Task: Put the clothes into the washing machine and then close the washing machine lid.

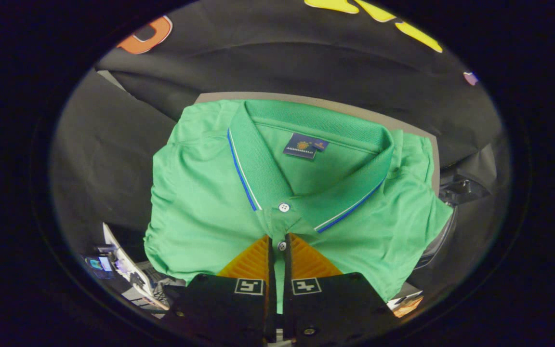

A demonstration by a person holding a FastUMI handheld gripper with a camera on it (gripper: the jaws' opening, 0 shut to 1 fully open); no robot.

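In the gripper view, the gripper (278,239) had its two fingers drawn almost together, clamped on the button placket of a green polo shirt (200,202), with only a thin strip of cloth showing in the slit between them. A white button (282,246) sat right at the fingertips, and a second button (284,207) lay just beyond them, at the base of the collar (258,159). The collar had a blue and white stripe along its edge, and a dark label (305,145) was sewn inside the neck, farther off. The shirt was folded, spread to the left and right of the fingers and covering most of a grey surface (219,96), whose far edge peeked out beyond the collar. Past that hung the black booth wall (282,62). To the right of the shirt, a dark curved object (439,241) partly showed, too hidden to identify. Near left, below the shirt, some small cluttered items (113,265) appeared, too blurred to make out.
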